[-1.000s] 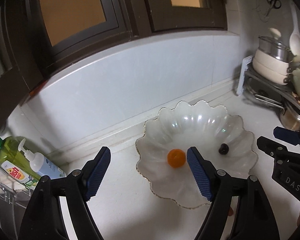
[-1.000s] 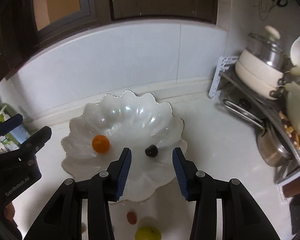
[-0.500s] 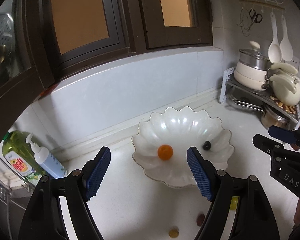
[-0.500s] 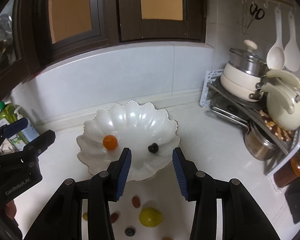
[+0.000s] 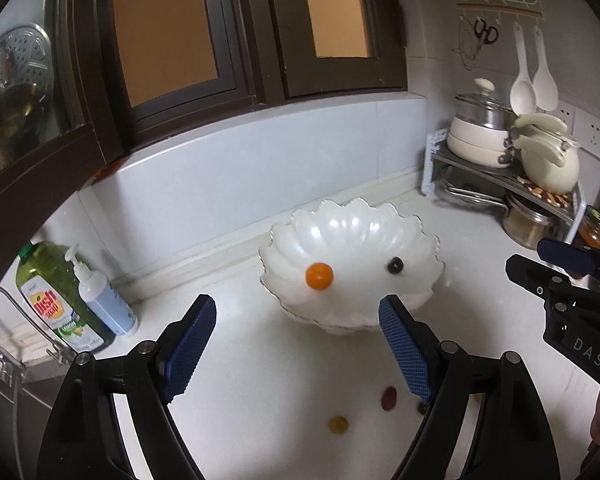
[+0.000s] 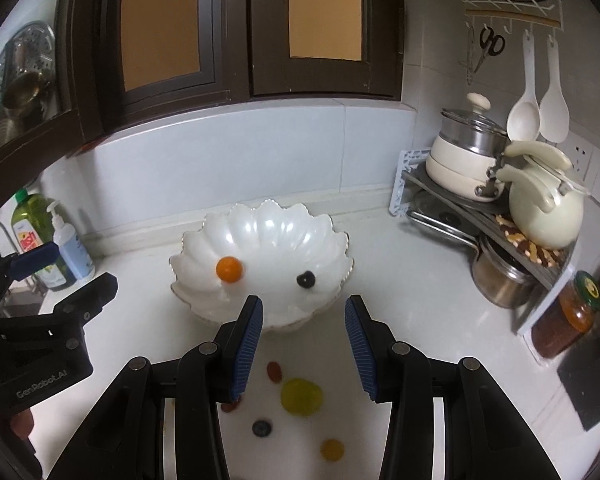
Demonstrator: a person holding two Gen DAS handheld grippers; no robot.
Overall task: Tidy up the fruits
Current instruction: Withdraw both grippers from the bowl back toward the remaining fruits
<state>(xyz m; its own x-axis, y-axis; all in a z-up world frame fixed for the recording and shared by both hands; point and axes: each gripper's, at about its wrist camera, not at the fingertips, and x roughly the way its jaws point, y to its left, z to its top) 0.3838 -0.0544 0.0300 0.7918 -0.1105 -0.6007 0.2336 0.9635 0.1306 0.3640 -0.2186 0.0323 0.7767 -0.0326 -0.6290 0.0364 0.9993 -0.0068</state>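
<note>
Here we hold both grippers empty above the counter: the left gripper gapes wide, the right gripper is moderately open. The scalloped bowl on the far side holds an orange fruit and a dark berry. The loose fruits lie near us, the yellow-green fruit directly below the right gripper's opening, so we judge that hand closer.

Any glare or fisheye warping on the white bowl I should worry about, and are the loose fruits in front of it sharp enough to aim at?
Left wrist view: glare streaks on the bowl back wall; backsplash bows strongly. Right wrist view: same sheen on the bowl; the yellow-green fruit and blueberry look soft but distinguishable between the right tool fingers. Left tool partly hides one fruit.
</note>
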